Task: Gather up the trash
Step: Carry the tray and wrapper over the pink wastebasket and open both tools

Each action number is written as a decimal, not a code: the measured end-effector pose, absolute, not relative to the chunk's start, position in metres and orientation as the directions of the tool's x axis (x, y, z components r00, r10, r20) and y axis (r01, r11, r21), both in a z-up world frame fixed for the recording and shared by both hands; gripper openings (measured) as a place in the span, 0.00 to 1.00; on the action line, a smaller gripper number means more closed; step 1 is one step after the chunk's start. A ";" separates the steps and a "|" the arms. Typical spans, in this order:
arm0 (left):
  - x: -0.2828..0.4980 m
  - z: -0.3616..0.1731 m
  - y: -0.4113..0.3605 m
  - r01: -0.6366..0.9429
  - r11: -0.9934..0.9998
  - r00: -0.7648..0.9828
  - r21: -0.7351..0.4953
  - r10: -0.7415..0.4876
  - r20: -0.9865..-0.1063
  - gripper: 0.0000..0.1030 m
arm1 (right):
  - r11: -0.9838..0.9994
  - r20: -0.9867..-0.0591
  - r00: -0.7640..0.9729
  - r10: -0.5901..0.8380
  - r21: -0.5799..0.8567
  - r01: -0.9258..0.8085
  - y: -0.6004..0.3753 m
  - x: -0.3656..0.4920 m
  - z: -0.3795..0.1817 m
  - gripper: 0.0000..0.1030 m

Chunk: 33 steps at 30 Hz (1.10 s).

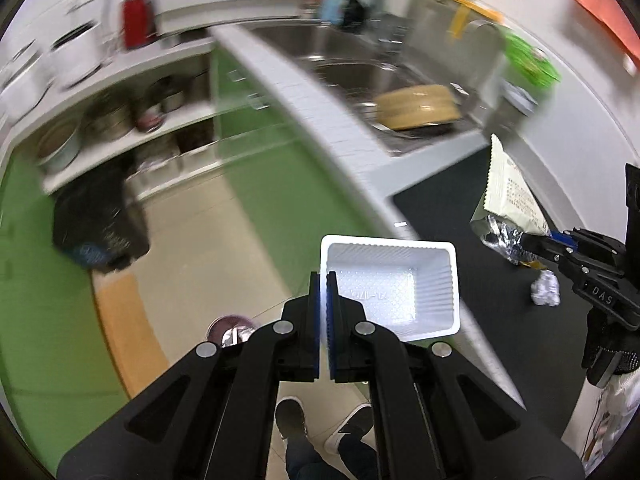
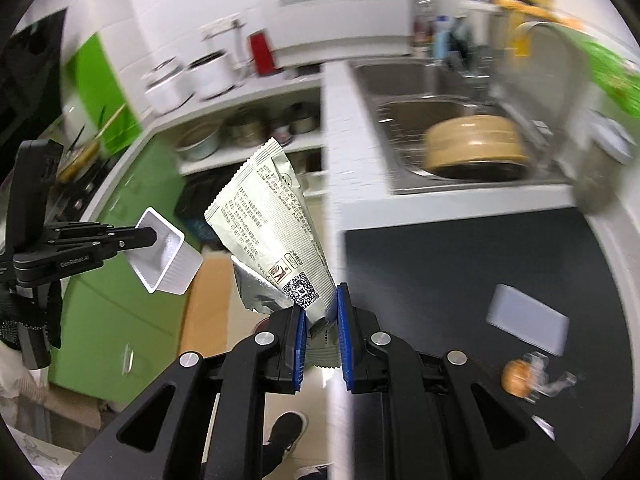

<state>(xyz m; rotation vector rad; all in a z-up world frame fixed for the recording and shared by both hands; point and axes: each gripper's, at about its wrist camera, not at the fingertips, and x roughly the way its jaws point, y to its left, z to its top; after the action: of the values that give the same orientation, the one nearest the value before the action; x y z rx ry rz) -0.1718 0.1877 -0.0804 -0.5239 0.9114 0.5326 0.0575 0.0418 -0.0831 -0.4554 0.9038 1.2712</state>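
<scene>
Kitchen surface [image 2: 460,264] edge: left tool [image 1: 323,280] is clamped on the white tray's [image 1: 400,288] wall and right tool [image 2: 322,304] pinches the wrapper [image 2: 272,232], both beyond it, judged bin-bound.

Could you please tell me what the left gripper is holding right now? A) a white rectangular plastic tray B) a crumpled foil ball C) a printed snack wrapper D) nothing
A: the left gripper pinches the wall of the white rectangular plastic tray between its fingers.
</scene>
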 end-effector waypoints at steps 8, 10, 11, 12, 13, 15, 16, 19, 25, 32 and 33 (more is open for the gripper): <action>-0.247 -0.150 0.239 -0.757 0.622 0.421 -0.201 0.229 -0.877 0.02 | 0.172 -0.834 -0.066 0.548 0.189 -0.967 0.134 0.006 -0.146 0.13; -0.261 -0.179 0.250 -0.779 0.592 0.398 -0.204 0.217 -0.891 0.02 | 0.164 -0.846 -0.076 0.527 0.189 -0.968 0.152 -0.003 -0.167 0.13; -0.266 -0.195 0.256 -0.789 0.581 0.385 -0.203 0.209 -0.899 0.02 | 0.160 -0.854 -0.085 0.514 0.192 -0.968 0.162 -0.008 -0.181 0.13; -0.269 -0.209 0.260 -0.795 0.572 0.376 -0.203 0.201 -0.904 0.02 | 0.154 -0.861 -0.091 0.500 0.192 -0.969 0.171 -0.013 -0.196 0.13; -0.274 -0.231 0.266 -0.804 0.557 0.364 -0.209 0.184 -0.913 0.02 | 0.151 -0.867 -0.097 0.488 0.194 -0.969 0.177 -0.017 -0.208 0.13; -0.280 -0.272 0.277 -0.815 0.539 0.342 -0.211 0.155 -0.927 0.02 | 0.145 -0.881 -0.114 0.458 0.201 -0.969 0.192 -0.026 -0.238 0.13; -0.283 -0.292 0.281 -0.821 0.530 0.335 -0.215 0.141 -0.932 0.02 | 0.140 -0.889 -0.120 0.442 0.201 -0.969 0.201 -0.031 -0.257 0.13; -0.289 -0.350 0.293 -0.830 0.509 0.320 -0.227 0.101 -0.942 0.02 | 0.134 -0.902 -0.131 0.411 0.202 -0.970 0.216 -0.039 -0.299 0.13; -0.289 -0.465 0.313 -0.836 0.495 0.297 -0.237 0.045 -0.954 0.02 | 0.140 -0.917 -0.138 0.375 0.203 -0.969 0.235 -0.042 -0.380 0.13; -0.285 -0.547 0.326 -0.838 0.484 0.290 -0.254 0.000 -0.957 0.07 | 0.152 -0.929 -0.147 0.340 0.209 -0.966 0.248 -0.047 -0.453 0.13; -0.284 -0.552 0.326 -0.839 0.481 0.290 -0.255 -0.001 -0.957 0.21 | 0.151 -0.930 -0.149 0.337 0.210 -0.966 0.249 -0.048 -0.460 0.13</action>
<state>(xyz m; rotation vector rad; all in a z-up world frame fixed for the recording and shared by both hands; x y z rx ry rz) -0.2840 0.3261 -0.5521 -0.9150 1.1469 0.6773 -0.0483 0.2492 -0.4603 -0.7391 1.1717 1.3377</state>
